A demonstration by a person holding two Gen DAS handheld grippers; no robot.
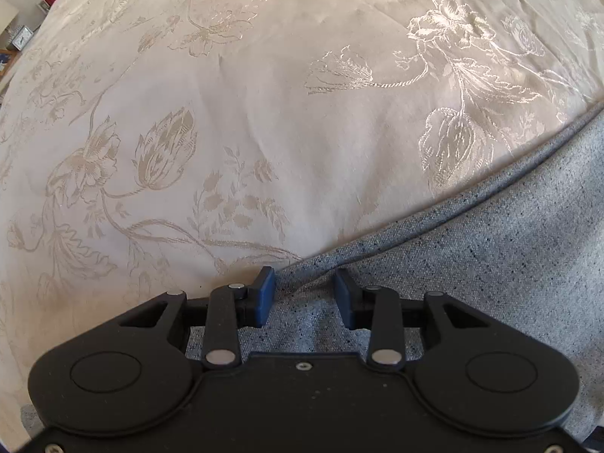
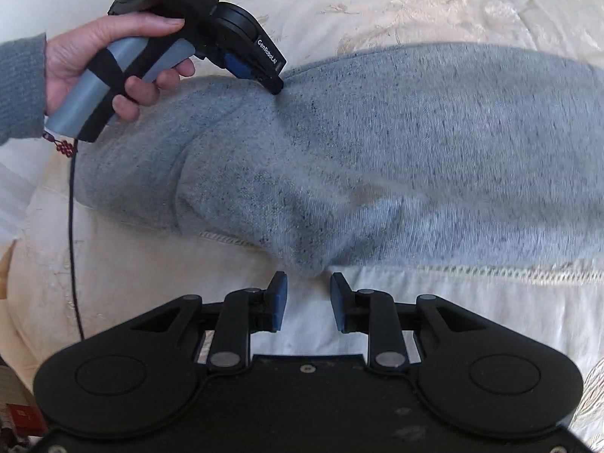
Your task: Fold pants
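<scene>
— Nearest us, what do we see of the right gripper (image 2: 307, 302)?
— We see it part open and empty, over the bedspread (image 2: 472, 302) just short of the grey pants (image 2: 377, 151).
— And the left gripper (image 1: 305, 298)?
— We see it parted too, gripping nothing, above the pants' edge (image 1: 509, 264). From the right camera its tip looks to meet the cloth, though we cannot tell.
— Any writing?
— We read "DAS, Data Acquisition System" and "GenRoboAI" on it. The pants run off frame; shelf items at the corner are too small.
</scene>
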